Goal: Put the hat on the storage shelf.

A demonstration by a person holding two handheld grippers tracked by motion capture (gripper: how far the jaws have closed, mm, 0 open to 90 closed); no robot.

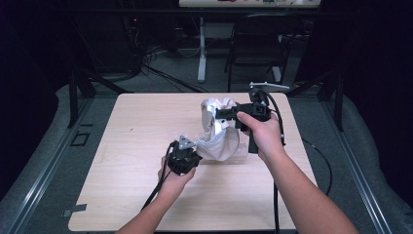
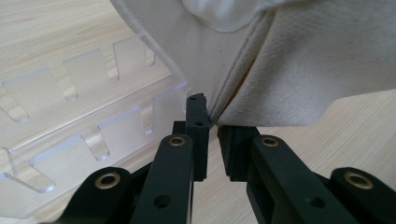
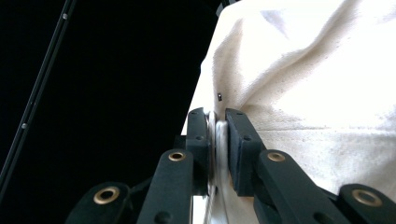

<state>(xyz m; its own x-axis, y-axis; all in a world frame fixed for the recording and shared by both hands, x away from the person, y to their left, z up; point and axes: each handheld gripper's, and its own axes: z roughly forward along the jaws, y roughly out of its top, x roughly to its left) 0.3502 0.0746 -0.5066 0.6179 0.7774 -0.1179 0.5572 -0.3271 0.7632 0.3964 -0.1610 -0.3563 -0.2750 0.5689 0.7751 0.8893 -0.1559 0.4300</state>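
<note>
White canvas bag [image 1: 220, 130] stands open on the pale wooden table [image 1: 126, 161]. Left gripper [image 2: 212, 135] pinches its near lower seam; right gripper [image 3: 218, 140] clamps its upper rim beyond, stretching the mouth between them. Clear slotted acrylic rack [image 2: 70, 121] lies beside the left gripper.

A crumpled off-white canvas cloth bag [image 1: 220, 130] stands bunched up on the far right part of the light wooden table, its mouth open toward the top and its shiny white lining [image 2: 224, 14] showing inside. Its fabric is coarse-woven, with a stitched seam [image 2: 233, 84] running down to a pinched lower corner. It rests against a clear acrylic rack [image 2: 88, 121] with 2 rows of notched slots, which lies flat on the table just beside and partly under the bag's lower edge.
</note>
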